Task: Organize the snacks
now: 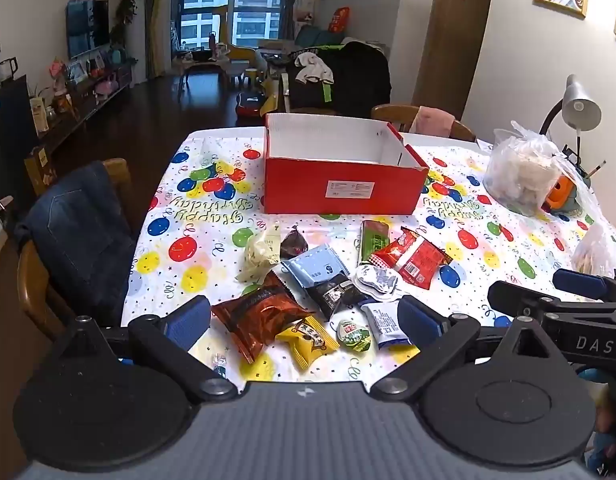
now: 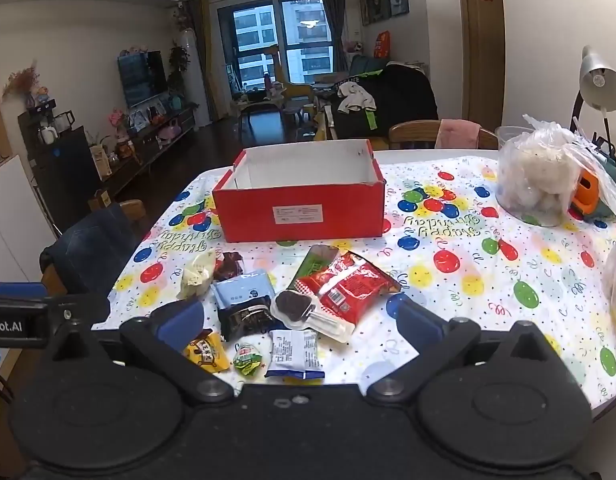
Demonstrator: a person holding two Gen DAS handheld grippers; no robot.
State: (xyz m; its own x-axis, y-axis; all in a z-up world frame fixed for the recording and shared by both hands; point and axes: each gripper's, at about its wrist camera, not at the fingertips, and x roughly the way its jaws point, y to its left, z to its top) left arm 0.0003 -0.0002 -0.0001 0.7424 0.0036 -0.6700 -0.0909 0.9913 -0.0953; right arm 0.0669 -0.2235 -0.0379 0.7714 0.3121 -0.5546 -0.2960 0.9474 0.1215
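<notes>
Snack count: about eleven small packets lie loose in one cluster on the surface (image 1: 212, 240), between the box and the two grippers.
Snacks by kind: one orange-brown bag (image 1: 260, 316), one yellow packet (image 1: 308, 338), one green-and-white sweet (image 1: 353, 335), one white packet (image 2: 294, 354), one black packet (image 1: 335, 294), one light blue packet (image 1: 317, 266), one red bag (image 1: 411, 260), one green bar (image 1: 373, 238), one pale packet (image 1: 262, 252), one dark small sweet (image 1: 294, 242), one clear-fronted white pouch (image 2: 296, 306).
Red box (image 1: 339, 188): one, lid off, white inside, nothing seen in it; all snacks lie outside, just in front of it.
Plastic bags: one clear bag (image 2: 535, 180) of white lumps at the far right; part of a second at the right edge.
Left gripper (image 1: 304, 320): fingers spread wide, holding nothing, above the near snacks.
Right gripper (image 2: 300, 320): fingers spread wide, holding nothing.
</notes>
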